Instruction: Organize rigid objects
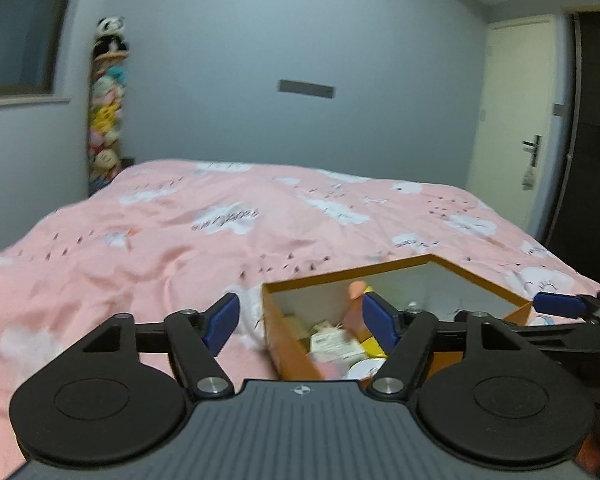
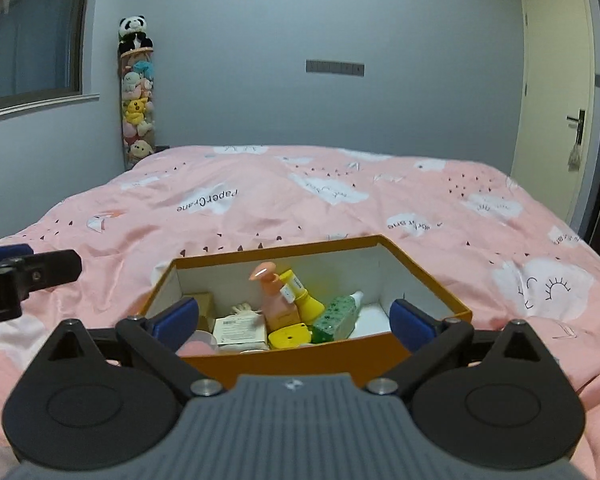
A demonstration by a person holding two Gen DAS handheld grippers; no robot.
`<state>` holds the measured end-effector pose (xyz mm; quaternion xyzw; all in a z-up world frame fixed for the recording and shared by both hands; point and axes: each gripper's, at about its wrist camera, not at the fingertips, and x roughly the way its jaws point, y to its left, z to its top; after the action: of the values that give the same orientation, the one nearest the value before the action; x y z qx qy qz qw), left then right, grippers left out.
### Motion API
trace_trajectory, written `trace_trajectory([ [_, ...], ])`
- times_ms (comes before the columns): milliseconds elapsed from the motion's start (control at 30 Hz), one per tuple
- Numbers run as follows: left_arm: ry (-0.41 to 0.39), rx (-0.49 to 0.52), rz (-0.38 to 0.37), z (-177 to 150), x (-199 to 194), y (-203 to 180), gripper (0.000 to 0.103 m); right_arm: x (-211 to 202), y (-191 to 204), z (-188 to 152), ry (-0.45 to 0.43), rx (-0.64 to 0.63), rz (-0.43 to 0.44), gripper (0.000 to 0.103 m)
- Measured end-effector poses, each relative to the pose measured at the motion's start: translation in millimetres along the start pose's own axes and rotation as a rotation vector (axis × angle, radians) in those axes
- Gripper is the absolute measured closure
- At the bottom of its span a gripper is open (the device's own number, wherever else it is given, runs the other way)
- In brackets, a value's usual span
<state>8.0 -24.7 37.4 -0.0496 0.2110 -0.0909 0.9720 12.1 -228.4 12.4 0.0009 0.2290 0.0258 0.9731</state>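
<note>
An orange cardboard box with a white inside lies on the pink bed. In it are a pink pump bottle, a yellow bottle, a green patterned tube, a yellow case and a white carton. My right gripper stands wide open in front of the box, nothing between its pads. My left gripper is open over the left wall of the box, its pads touching nothing. A blue finger of the right gripper shows at the far right of the left wrist view.
The pink duvet with white cloud prints covers the whole bed. A tall column of plush toys stands in the back left corner. A door is at the right, a window at the left.
</note>
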Motion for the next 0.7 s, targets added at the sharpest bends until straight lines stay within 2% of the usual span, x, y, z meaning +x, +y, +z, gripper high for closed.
trace_trajectory([
  [100, 0.031, -0.048, 0.011, -4, 4, 8, 0.019, -1, 2, -6, -0.026, -0.003, -0.007, 0.003],
  [333, 0.087, -0.083, 0.047, -14, 10, 15, 0.016, 7, 2, -17, 0.021, 0.018, 0.0, 0.003],
  [433, 0.106, -0.084, 0.061, -18, 11, 14, 0.013, 8, 1, -20, 0.02, 0.028, 0.008, 0.003],
  [700, 0.152, -0.076, 0.064, -22, 18, 13, 0.012, 12, -1, -25, 0.034, 0.043, 0.02, 0.003],
])
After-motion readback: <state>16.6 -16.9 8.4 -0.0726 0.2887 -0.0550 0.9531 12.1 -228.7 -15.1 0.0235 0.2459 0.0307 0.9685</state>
